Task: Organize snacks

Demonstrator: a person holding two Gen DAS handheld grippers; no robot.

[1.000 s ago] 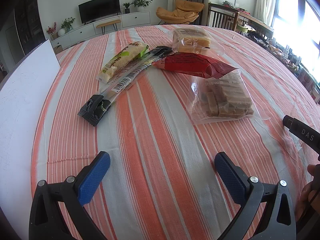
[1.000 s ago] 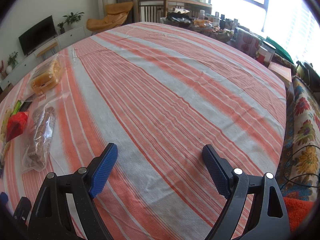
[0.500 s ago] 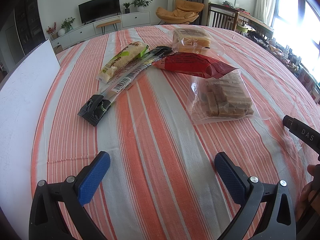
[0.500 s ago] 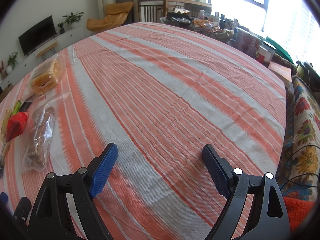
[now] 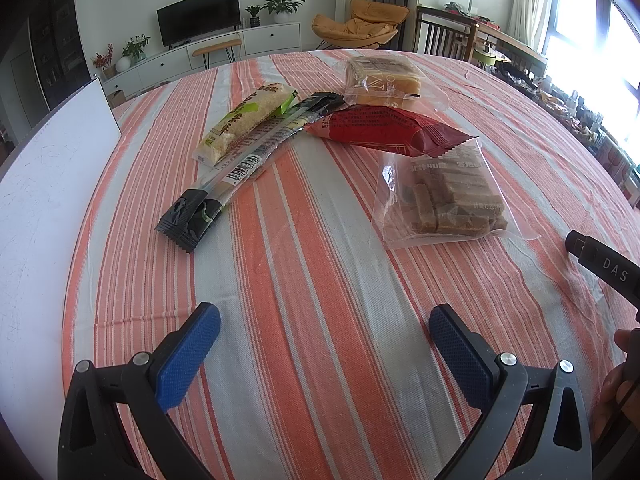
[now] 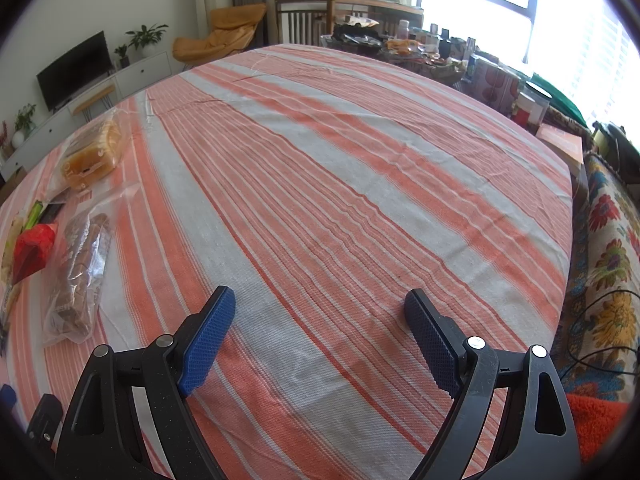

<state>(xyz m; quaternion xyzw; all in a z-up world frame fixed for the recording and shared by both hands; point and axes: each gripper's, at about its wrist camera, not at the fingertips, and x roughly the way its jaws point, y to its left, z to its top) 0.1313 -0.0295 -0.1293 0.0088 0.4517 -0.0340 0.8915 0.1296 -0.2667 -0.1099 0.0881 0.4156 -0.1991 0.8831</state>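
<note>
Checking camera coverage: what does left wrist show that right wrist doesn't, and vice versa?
Left wrist only: the white board, the full black stick pack and rice cracker pack.

Right wrist only: the cluttered side table, floral sofa cover, most of the bare cloth.

Both: striped tablecloth, bread bag, red packet, clear biscuit bag, TV, orange chair.

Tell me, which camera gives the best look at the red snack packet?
The left wrist view. There the red packet lies whole near the middle of the picture, its far end against the long dark packet and its near corner overlapping the clear bag of brown bars. The right wrist view catches only a squashed sliver at its left edge.
</note>
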